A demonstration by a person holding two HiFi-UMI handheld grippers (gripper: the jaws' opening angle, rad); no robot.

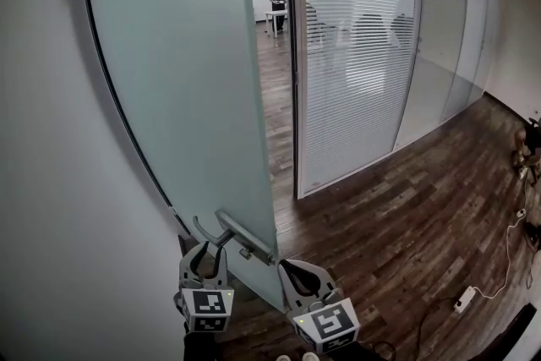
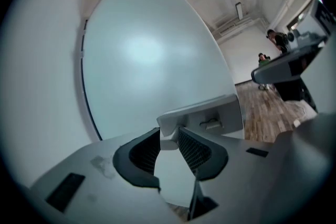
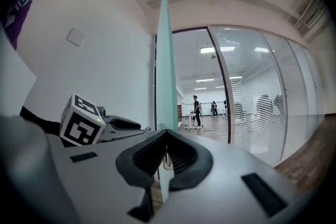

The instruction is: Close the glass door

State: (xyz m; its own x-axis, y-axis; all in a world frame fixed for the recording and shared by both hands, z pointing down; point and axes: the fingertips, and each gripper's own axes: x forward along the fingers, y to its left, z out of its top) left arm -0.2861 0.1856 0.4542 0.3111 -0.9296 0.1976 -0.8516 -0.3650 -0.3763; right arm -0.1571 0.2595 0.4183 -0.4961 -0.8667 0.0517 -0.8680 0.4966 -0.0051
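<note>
The handle (image 1: 241, 237) may be lost and the door (image 1: 177, 55) left ajar, being only straddled by the left gripper's (image 2: 169, 136) parted jaws, while the right gripper's (image 3: 166, 134) jaws are kept together.

Glass door (image 1: 177, 80) stood ajar, with a narrow passable gap between its edge and the blind-covered partition (image 1: 355, 55). Wall (image 1: 42, 139) crowded the door's left side, leaving a tight wedge. Handle (image 1: 241, 234) jutted out low. Wood floor (image 1: 397, 216) at right was open, bar a power strip (image 1: 464, 298) and its cable.
</note>
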